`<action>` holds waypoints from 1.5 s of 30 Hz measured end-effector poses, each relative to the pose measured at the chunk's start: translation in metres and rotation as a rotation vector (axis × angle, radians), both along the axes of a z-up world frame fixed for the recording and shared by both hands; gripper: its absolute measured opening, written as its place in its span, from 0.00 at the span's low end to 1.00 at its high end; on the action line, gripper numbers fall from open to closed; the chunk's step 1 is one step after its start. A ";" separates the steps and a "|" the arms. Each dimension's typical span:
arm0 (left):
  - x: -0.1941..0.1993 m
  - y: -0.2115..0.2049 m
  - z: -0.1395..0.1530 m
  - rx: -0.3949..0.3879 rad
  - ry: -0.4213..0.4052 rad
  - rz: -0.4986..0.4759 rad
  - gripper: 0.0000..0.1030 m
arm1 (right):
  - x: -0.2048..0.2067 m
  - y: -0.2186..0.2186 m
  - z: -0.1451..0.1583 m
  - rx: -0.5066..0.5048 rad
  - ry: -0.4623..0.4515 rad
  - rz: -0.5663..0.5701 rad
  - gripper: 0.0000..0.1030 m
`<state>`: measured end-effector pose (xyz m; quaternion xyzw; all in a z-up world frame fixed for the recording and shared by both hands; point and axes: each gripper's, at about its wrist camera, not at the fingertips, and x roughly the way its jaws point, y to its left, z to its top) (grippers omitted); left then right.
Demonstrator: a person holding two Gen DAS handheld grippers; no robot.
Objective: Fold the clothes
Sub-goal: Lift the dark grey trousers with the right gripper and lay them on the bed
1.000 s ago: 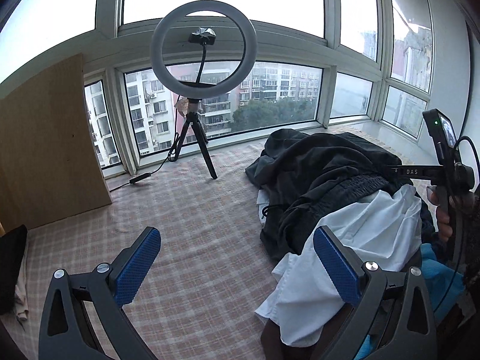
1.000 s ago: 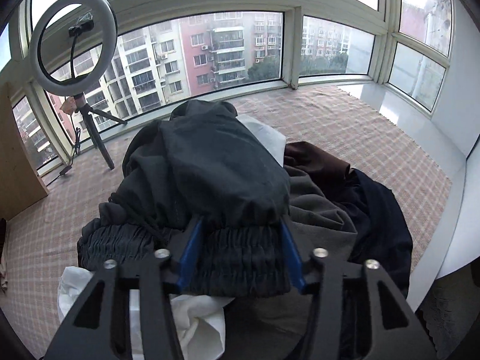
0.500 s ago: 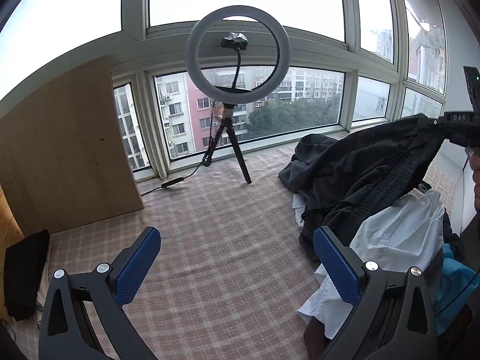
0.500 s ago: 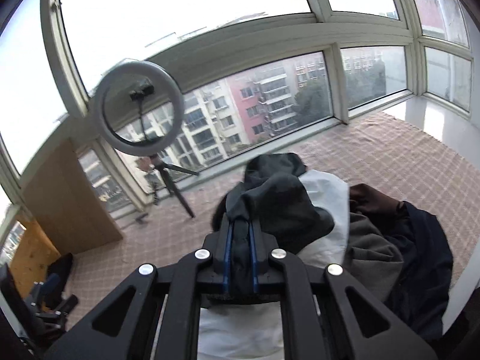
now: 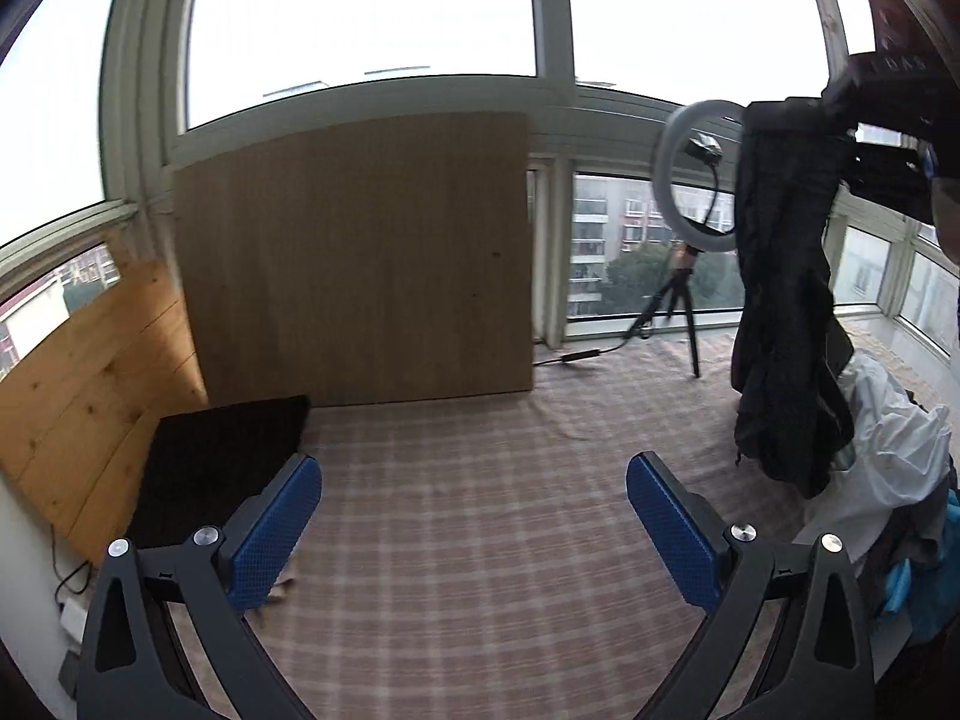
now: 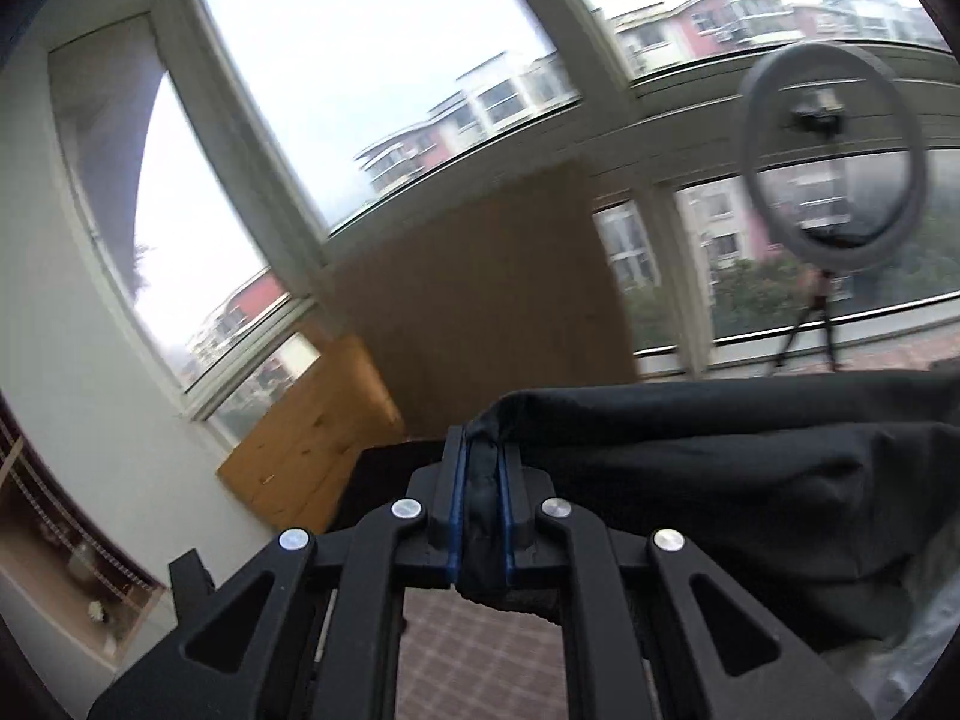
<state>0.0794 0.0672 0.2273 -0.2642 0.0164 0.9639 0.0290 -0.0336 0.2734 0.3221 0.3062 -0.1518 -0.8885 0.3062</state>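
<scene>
A black garment point(image 5: 786, 324) hangs in the air at the right of the left wrist view, held from above by my right gripper point(image 5: 840, 138). In the right wrist view the right gripper point(image 6: 480, 480) is shut on a fold of this black garment point(image 6: 720, 480), which trails off to the right. Its lower end still rests on the pile of clothes, where a white garment point(image 5: 888, 438) lies on top. My left gripper point(image 5: 474, 516) is open over the checked cloth point(image 5: 468, 480), with nothing between its blue pads point(image 5: 276, 534).
A tall wooden board point(image 5: 360, 264) leans against the window at the back, with a lower pine panel point(image 5: 84, 396) at the left. A black cushion point(image 5: 222, 450) lies at the board's foot. A ring light on a tripod point(image 5: 696, 180) stands by the window.
My right gripper closed on the black garment, lifted it off the pile and swung left. My left gripper swung left, away from the pile, and stayed open.
</scene>
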 end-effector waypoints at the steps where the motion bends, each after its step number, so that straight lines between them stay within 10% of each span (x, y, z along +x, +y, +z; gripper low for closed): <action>1: 0.005 -0.016 -0.002 0.004 0.000 0.034 0.99 | -0.014 -0.040 -0.007 0.020 -0.039 0.101 0.13; 5: 0.006 -0.068 -0.025 0.049 -0.092 0.128 0.99 | -0.054 -0.131 -0.045 0.113 -0.248 0.226 0.15; 11: 0.001 -0.078 -0.082 0.004 -0.208 0.117 0.99 | -0.024 -0.028 -0.065 0.126 -0.140 -0.039 0.37; 18: -0.021 -0.082 -0.148 0.128 -0.405 0.096 0.99 | 0.017 0.109 -0.183 0.336 -0.371 -0.421 0.38; 30: -0.018 -0.005 -0.203 0.091 -0.516 0.004 0.95 | 0.026 0.149 -0.286 0.270 -0.569 -0.439 0.38; 33: -0.025 0.006 -0.201 0.095 -0.501 -0.008 0.64 | 0.015 0.142 -0.290 0.276 -0.575 -0.425 0.38; 35: -0.028 0.009 -0.197 0.109 -0.485 -0.020 0.25 | 0.005 0.135 -0.298 0.273 -0.585 -0.412 0.37; 37: -0.029 0.004 -0.188 0.138 -0.458 -0.037 0.08 | -0.001 0.129 -0.301 0.264 -0.582 -0.397 0.11; 45: 0.008 -0.065 -0.109 0.199 -0.318 0.006 0.06 | 0.001 0.128 -0.254 0.221 -0.439 -0.401 0.01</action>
